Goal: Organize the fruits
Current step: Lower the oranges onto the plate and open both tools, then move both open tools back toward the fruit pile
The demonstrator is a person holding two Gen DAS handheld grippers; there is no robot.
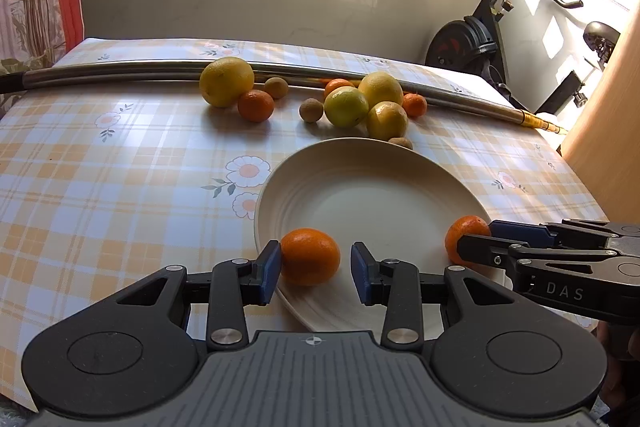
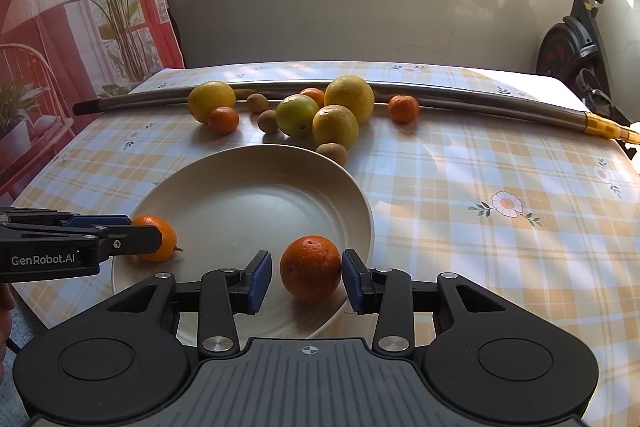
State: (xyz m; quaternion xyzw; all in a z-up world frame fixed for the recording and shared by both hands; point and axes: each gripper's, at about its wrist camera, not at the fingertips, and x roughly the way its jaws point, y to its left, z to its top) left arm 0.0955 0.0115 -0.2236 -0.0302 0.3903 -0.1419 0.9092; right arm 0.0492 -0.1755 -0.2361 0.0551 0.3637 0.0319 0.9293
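A cream plate (image 1: 372, 187) (image 2: 248, 195) lies on the checked tablecloth. Two tangerines rest near its front rim. My left gripper (image 1: 316, 273) straddles the left tangerine (image 1: 310, 257). One blue pad touches it and a gap shows at the other, so the jaws stand open. From the right wrist view that gripper (image 2: 150, 233) reaches in from the left over the same tangerine (image 2: 166, 239). My right gripper (image 2: 306, 281) straddles the right tangerine (image 2: 310, 269) in the same way, with a gap at its left pad, and it appears again (image 1: 474, 239) beside its tangerine (image 1: 460, 231).
Behind the plate lie several yellow citrus fruits (image 1: 346, 107) (image 2: 336, 127), more tangerines (image 1: 256, 105) and small brown fruits (image 1: 311, 110). A long metal pole (image 1: 120, 69) (image 2: 480, 99) crosses the table's far side. An exercise bike (image 1: 472, 47) stands beyond the right edge.
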